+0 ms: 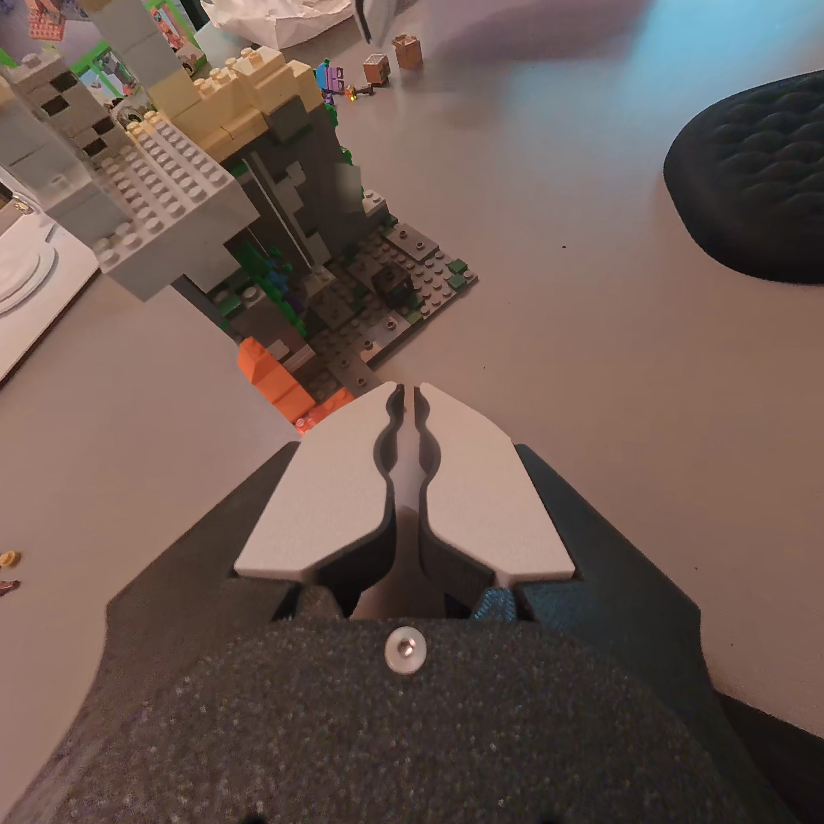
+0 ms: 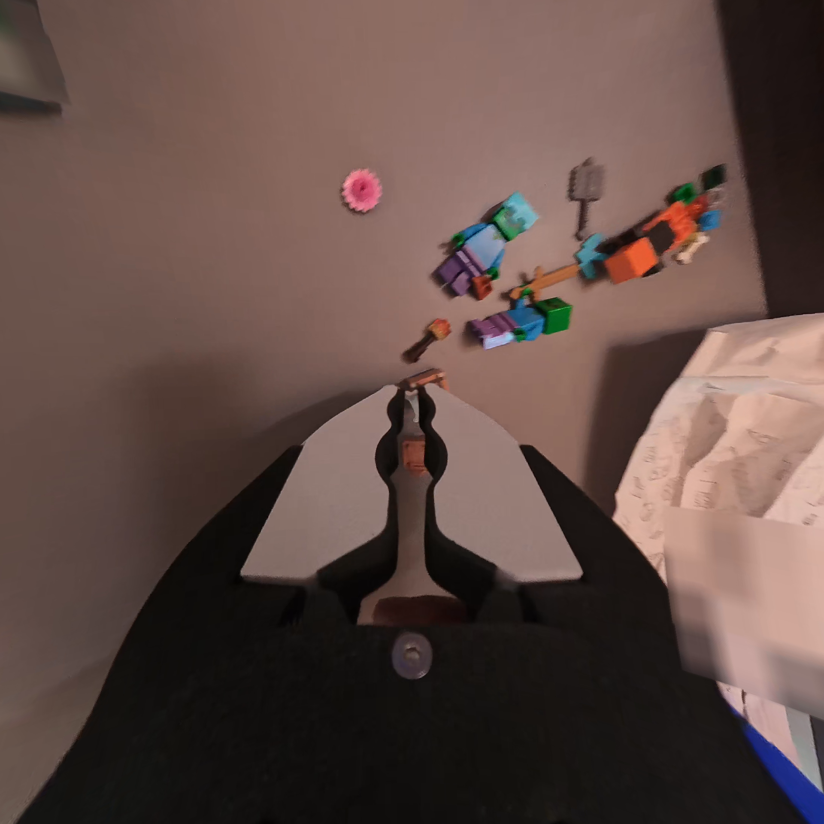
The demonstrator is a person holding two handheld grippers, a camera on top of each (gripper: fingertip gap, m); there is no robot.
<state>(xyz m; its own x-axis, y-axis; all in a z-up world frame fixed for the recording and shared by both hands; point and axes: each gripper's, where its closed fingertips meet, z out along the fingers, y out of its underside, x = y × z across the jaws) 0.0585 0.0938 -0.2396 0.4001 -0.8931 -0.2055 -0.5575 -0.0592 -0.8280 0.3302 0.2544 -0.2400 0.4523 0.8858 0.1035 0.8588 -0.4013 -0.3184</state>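
Brown brick piece [image 2: 423, 378] sits crosswise at the tip of the right gripper [image 2: 412, 389], pinched there; torch [image 2: 427, 339] lies just ahead. Left gripper [image 1: 409, 389], nearly closed and empty, nudges the brick model's orange corner [image 1: 285, 388].

The brick model [image 1: 249, 232] stands on the counter [image 1: 557, 356], left of the round cushion [image 1: 753, 178], with two small blocks [image 1: 392, 58] behind it. In the right wrist view, toy figures [image 2: 486, 249] lie right of a flower piece [image 2: 362, 191], and crumpled paper [image 2: 731, 428], perhaps a bag, lies nearer right.
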